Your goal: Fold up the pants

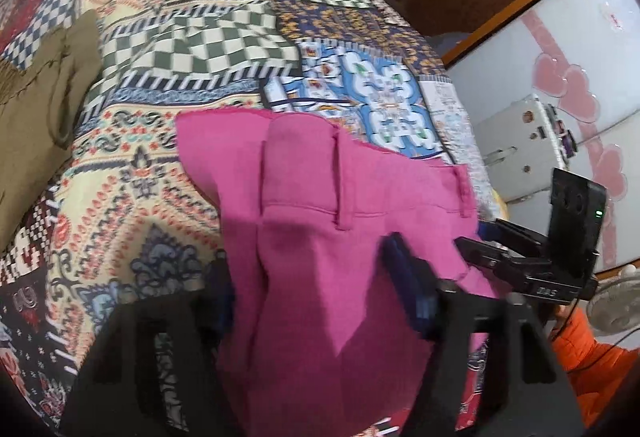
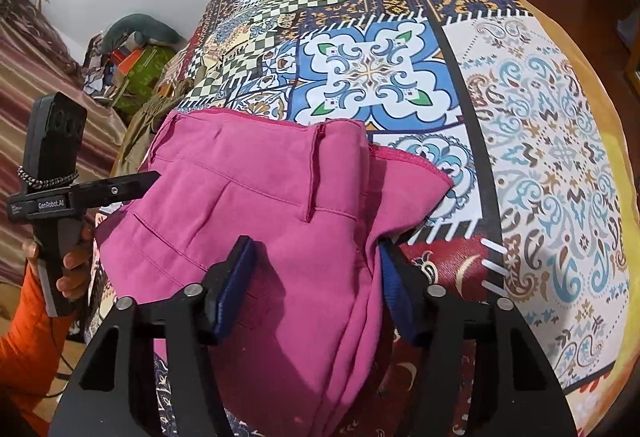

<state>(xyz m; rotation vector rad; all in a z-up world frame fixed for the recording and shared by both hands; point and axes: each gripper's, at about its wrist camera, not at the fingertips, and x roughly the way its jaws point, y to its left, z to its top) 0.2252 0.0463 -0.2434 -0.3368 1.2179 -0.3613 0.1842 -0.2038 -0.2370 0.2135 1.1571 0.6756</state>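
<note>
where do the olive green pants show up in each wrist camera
Left wrist view: the olive green pants lie at the left edge, on the patterned bedspread.
Right wrist view: only a small bit shows left of centre, behind the pink pants.
Shared landmark: the blue and white floral tile just beyond the pink waistband.

Black tongs (image 2: pixel 316 285) with blue pads (image 2: pixel 236 289), silver screws, "GenRobot.AI" marking; orange padded sleeve (image 2: pixel 28 341).
</note>
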